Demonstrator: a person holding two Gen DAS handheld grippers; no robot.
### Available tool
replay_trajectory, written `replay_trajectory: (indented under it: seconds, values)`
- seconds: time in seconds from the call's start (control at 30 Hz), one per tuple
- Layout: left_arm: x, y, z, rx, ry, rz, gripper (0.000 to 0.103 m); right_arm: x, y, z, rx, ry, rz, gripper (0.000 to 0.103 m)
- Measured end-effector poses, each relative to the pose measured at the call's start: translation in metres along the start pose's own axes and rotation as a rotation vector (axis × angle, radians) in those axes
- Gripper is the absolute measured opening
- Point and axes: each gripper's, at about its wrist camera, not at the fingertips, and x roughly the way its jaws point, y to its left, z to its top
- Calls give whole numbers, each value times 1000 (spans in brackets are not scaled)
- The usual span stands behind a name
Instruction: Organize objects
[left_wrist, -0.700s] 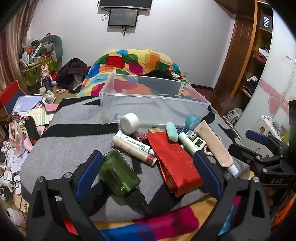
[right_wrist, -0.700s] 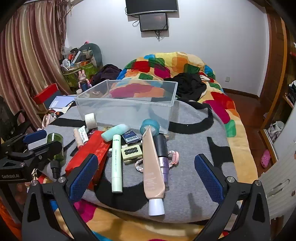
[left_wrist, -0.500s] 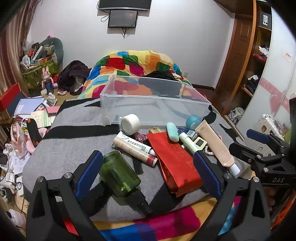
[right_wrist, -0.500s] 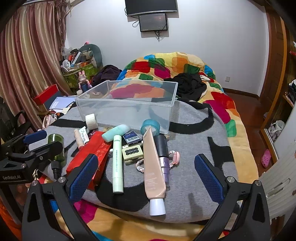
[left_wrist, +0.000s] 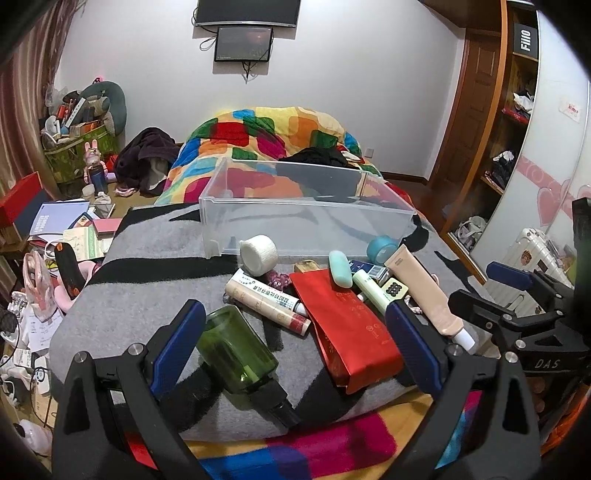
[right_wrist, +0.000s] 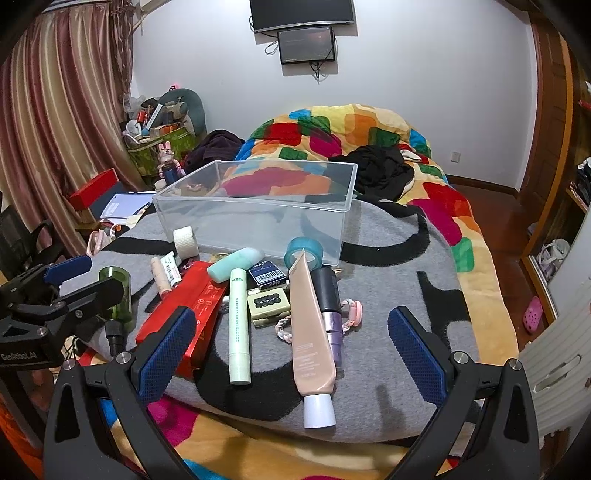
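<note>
Grippers have barely shifted over the last moment: left gripper (left_wrist: 295, 350) and right gripper (right_wrist: 291, 350) both hang released and empty at the near edge. Toiletries still lie loose on the grey blanket (right_wrist: 399, 258), the green bottle (left_wrist: 236, 354) nearest the left fingers, just in front of the empty clear bin (left_wrist: 306, 221); sorting has not begun.

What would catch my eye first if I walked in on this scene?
Probably the clutter of toiletries on the grey blanket: a red packet, a green bottle lying on its side nearest the left tool, and a beige tube in front of the right tool. Behind them sits a clear plastic bin, apparently empty. Both tools hang open, holding nothing.
</note>
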Motion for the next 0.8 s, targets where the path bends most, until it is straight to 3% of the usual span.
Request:
replay_trajectory:
  seconds: [0.8]
  values:
    - [-2,-2,-1,6,-2,-7,99,1,0,-1,-7,0,-3,103]
